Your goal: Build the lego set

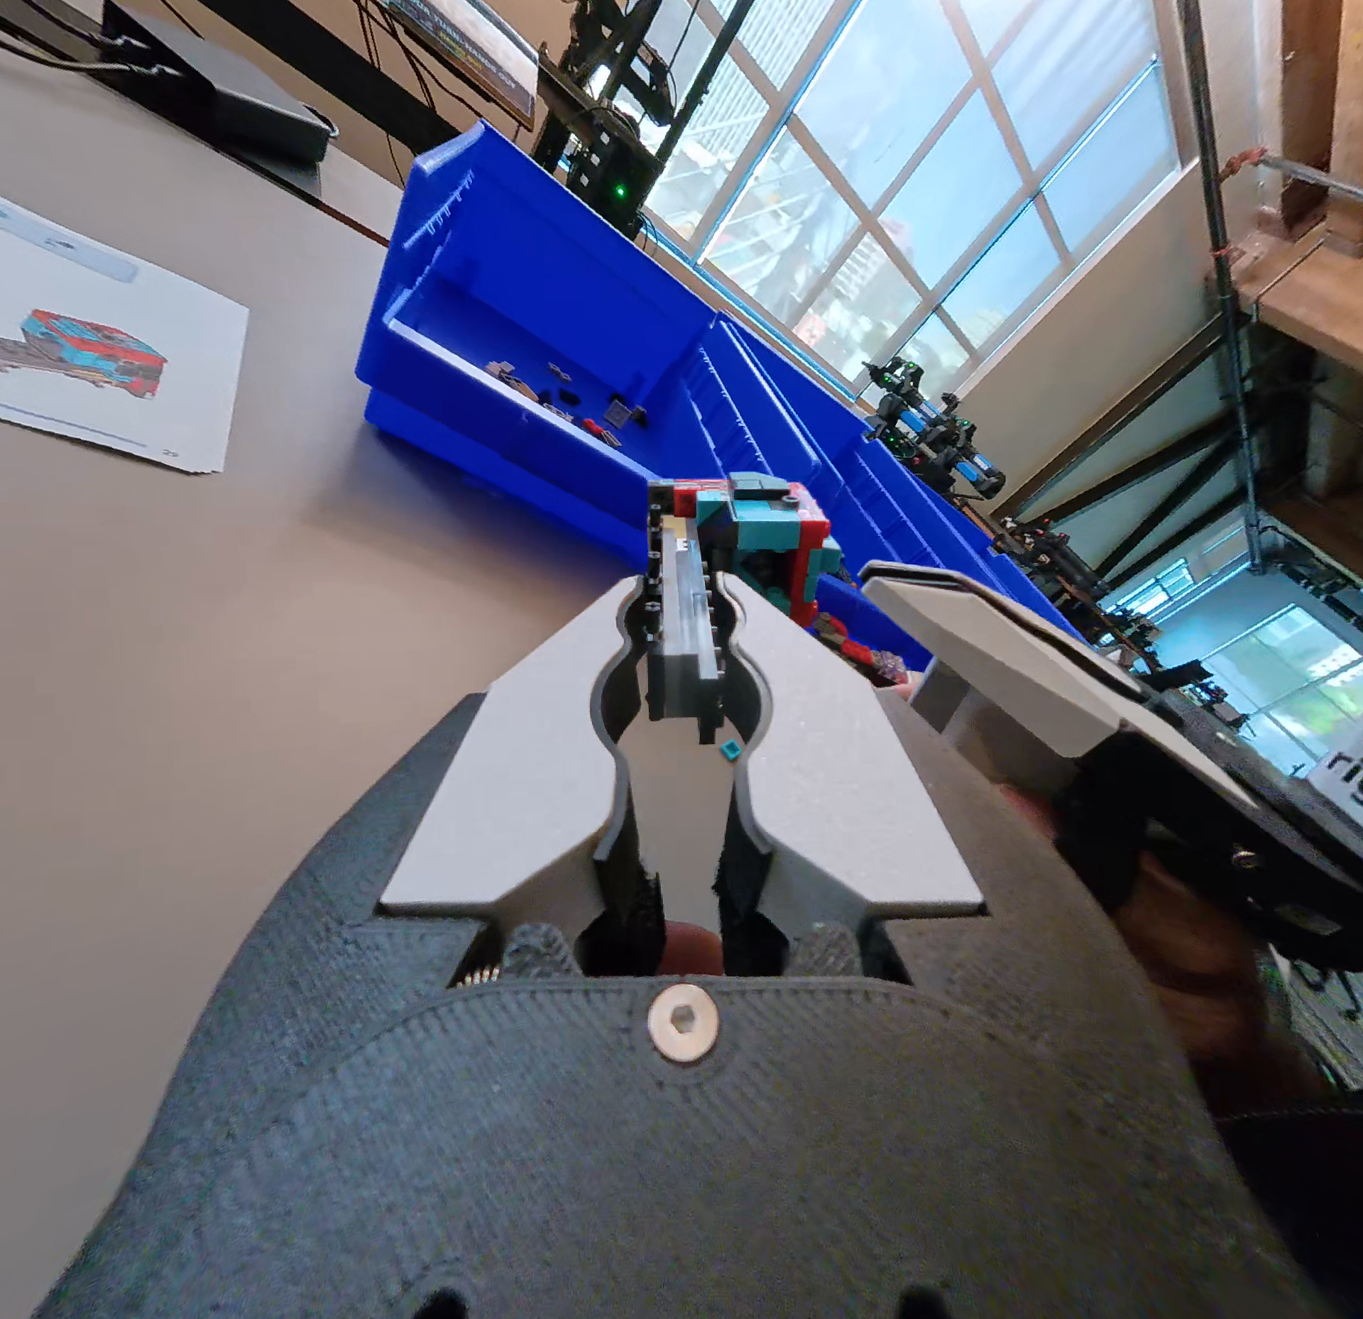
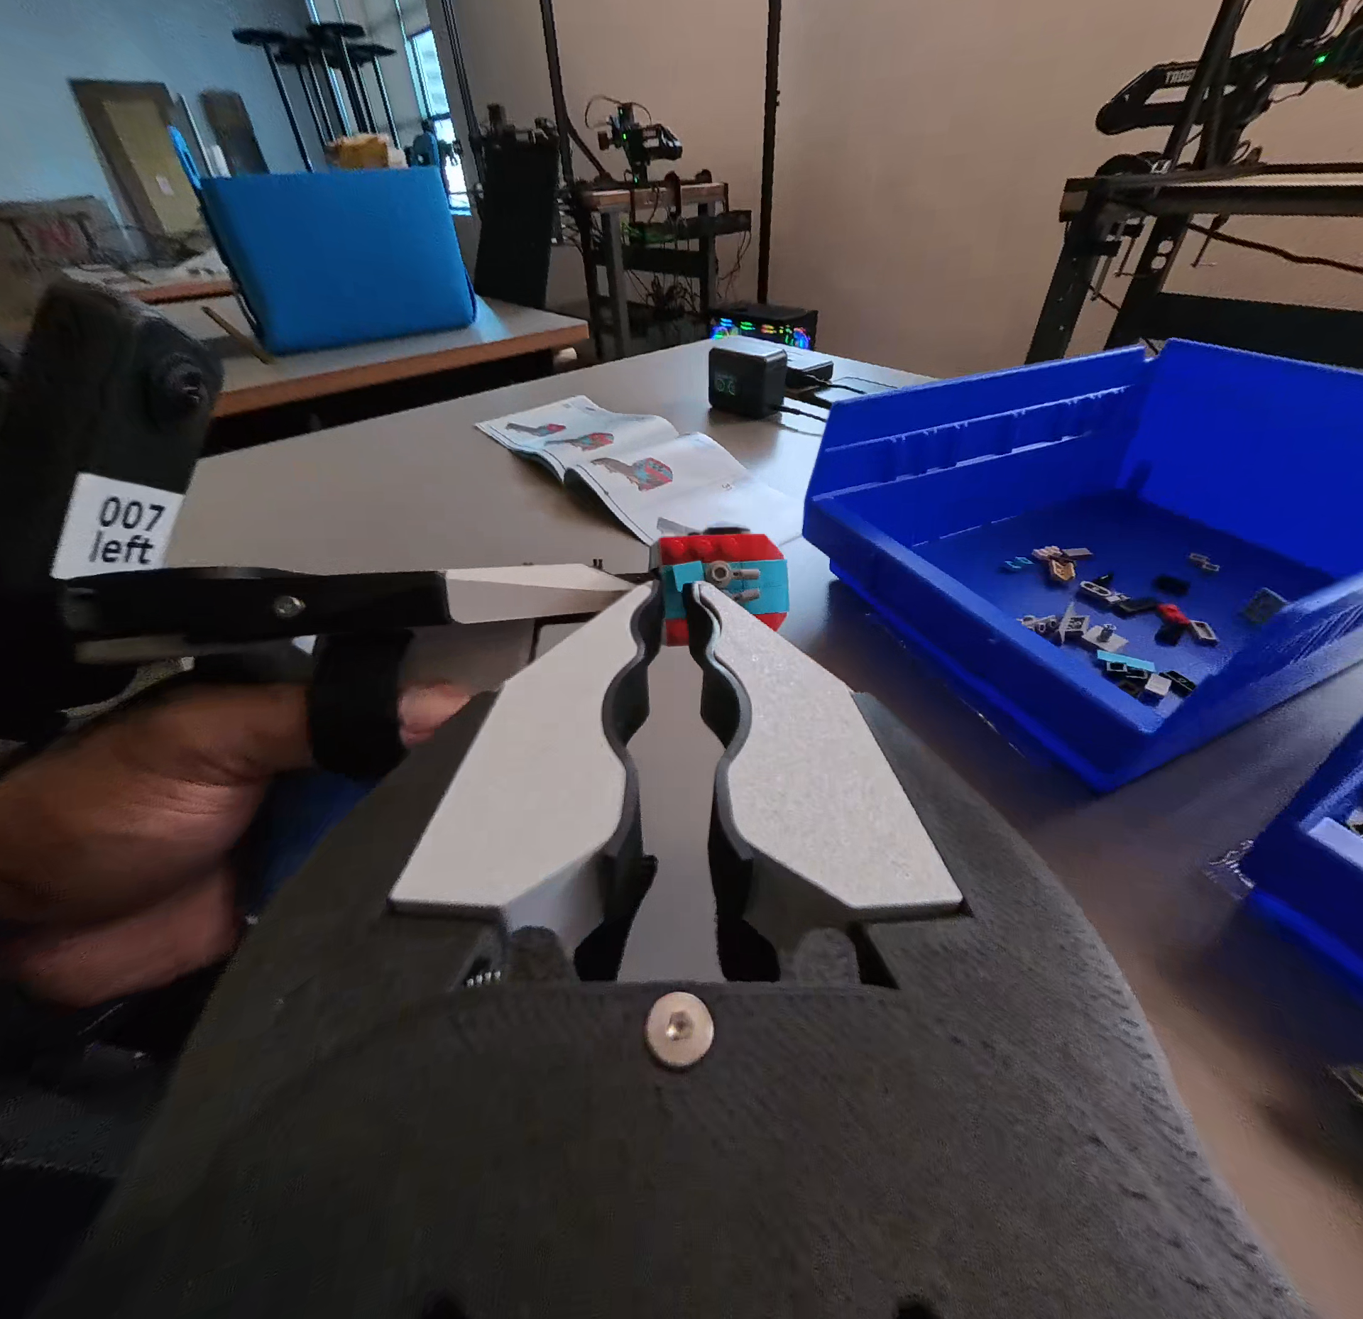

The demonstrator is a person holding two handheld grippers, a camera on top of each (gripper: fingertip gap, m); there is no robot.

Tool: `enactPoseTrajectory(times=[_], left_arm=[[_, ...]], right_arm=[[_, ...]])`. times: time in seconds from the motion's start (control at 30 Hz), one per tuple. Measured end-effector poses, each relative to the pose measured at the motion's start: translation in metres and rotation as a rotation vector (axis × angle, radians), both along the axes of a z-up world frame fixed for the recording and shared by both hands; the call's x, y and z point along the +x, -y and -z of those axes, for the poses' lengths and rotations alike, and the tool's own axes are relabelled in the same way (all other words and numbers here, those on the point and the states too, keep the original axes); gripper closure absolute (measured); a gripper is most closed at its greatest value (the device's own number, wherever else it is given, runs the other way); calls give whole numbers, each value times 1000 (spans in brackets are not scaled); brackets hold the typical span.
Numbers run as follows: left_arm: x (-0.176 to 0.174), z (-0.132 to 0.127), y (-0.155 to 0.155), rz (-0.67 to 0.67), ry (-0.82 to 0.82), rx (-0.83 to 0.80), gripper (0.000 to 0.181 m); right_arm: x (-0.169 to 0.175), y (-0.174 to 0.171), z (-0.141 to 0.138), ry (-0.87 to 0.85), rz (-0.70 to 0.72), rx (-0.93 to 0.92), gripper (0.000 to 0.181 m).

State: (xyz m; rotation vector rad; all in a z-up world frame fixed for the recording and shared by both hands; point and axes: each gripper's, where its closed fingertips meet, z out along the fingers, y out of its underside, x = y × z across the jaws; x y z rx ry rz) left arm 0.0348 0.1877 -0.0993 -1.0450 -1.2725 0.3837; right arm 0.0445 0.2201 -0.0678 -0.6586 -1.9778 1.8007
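The lego model (image 1: 767,524) has a red and teal body on a long grey and black base. My left gripper (image 1: 680,590) is shut on that base and holds the model above the table. In the right wrist view the model (image 2: 730,583) shows end-on, red with a teal band and grey pins. My right gripper (image 2: 675,594) has its jaws nearly closed on the model's teal edge. It also shows in the left wrist view (image 1: 874,575), at the model's right side. The left gripper (image 2: 612,583) comes in from the left. A small teal piece (image 1: 729,749) shows between the left fingers.
A blue bin (image 2: 959,428) with several loose small pieces stands right of the model; it also shows in the left wrist view (image 1: 516,288). A second blue bin (image 2: 1298,885) is at the right edge. An open instruction booklet (image 2: 649,465) lies behind the model, a black box (image 2: 745,380) with cables beyond it. Tip to tip, the grippers are about 5 cm apart.
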Motion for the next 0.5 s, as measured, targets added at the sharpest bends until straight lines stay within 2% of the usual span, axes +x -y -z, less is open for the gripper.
enactPoseTrajectory(times=[0.5], left_arm=[[5,-8,3,-40,-87,-227,166]], right_arm=[[0,4,3,-62,21,89,178]])
